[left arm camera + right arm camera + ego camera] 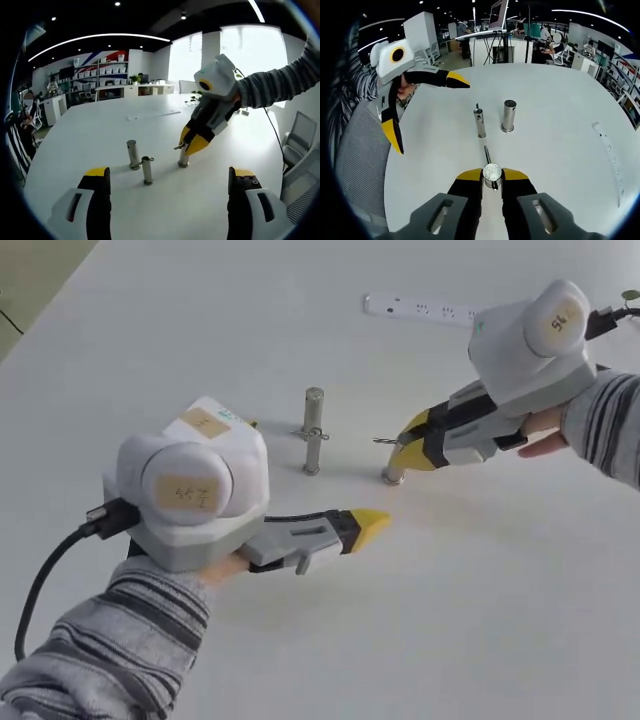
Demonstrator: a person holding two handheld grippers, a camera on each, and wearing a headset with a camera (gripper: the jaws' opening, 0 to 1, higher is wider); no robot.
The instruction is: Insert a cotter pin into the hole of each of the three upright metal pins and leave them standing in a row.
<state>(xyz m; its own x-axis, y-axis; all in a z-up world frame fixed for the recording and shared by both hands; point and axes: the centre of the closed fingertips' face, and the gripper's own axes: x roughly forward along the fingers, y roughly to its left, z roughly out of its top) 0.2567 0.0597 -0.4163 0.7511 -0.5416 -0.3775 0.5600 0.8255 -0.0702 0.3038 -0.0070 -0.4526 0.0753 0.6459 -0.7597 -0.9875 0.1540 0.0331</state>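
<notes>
Standing upright — three metal pins [146, 170]

You're working at a broad white table [300, 300], with a white power strip [415, 308] lying near its far edge. A patch of green floor [25, 285] shows past the table's corner.

In the left gripper view, the room around you is an open office with a dark ceiling [150, 15], lit by small spotlights [116, 4] and a long curved light strip [100, 36]. Shelves [107, 62] of bins line the far wall, with a potted plant [135, 78] near them. Tall windows [250, 45] glare bright, and a grey office chair [300, 137] stands off the table's edge.

In the right gripper view, a monitor [499, 14] rises beyond the table, near a tall white cabinet [420, 30]. A grey mesh chair back [360, 165] sits close against the table.
</notes>
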